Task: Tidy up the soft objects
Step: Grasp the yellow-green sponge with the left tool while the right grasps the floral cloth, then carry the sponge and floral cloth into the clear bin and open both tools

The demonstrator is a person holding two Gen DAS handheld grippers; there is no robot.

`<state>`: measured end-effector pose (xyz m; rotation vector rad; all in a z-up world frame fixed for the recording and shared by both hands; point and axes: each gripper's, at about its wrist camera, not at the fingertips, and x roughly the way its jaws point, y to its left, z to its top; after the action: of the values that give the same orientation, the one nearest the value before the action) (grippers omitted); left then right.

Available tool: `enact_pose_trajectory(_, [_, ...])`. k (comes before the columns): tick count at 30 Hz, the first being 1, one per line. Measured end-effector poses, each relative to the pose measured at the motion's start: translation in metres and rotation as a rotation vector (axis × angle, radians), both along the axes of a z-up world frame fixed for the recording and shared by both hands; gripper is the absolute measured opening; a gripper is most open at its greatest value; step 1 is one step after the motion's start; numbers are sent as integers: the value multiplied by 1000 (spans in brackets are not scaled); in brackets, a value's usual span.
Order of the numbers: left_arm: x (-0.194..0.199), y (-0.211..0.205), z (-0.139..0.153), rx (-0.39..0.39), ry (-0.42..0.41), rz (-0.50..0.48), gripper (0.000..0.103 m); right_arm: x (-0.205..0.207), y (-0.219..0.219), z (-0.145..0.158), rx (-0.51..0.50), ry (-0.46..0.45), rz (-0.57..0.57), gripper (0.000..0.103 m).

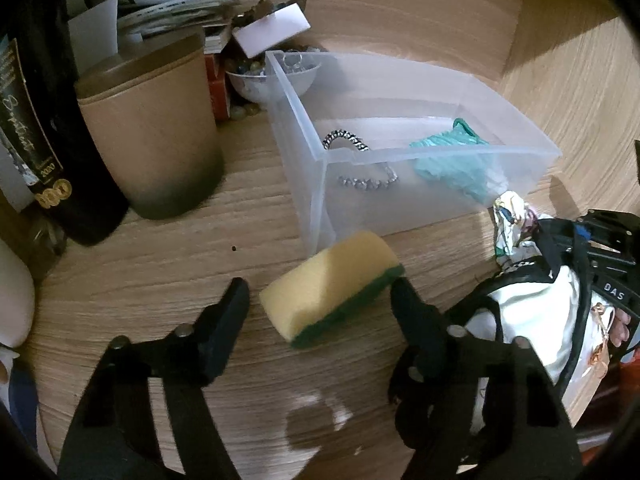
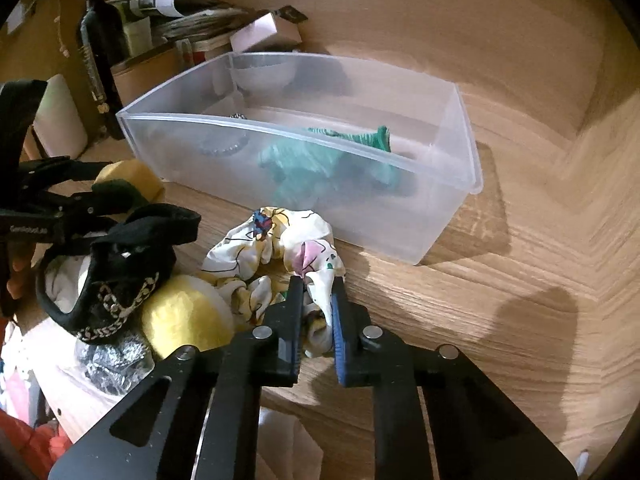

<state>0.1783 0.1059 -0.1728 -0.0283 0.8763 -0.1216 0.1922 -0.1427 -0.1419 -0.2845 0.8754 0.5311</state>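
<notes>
The right gripper (image 2: 317, 284) pinches the floral scrunchie (image 2: 280, 248) on the table, at 6 o'clock from the clear bin (image 2: 464, 136). The left gripper (image 1: 320, 292) straddles the sponge (image 1: 332, 284), jaws spread. Only the teal cloth (image 2: 320, 156) and a bracelet (image 1: 346, 140) are binned; most soft items remain.

The counter (image 1: 160, 272) is matt, wood-grained laminate. The bin (image 2: 448, 216) is frosted, translucent plastic, smooth-walled. The sponge (image 1: 328, 280) is porous yellow foam backed by a rough green scouring layer. The scrunchie (image 2: 280, 240) is smooth, slightly glossy printed cloth. The bottle (image 1: 44, 120) is dark, glossy glass.
</notes>
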Motion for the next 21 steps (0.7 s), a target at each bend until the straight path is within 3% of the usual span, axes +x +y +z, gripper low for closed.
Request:
enact_pose_trajectory(2, [1,0,-1,-8,8,-4,53,-5,-4,4,4,-24,-6,10])
enact_pose_trajectory(9, [-14,-1,8,6,-42,-7,36,-16,-18,27,43,-88,-38,10])
enact_pose_trajectory(21, [-60,4,51,16,-188,11,33,-34,-38,73,136,-217,-85,10])
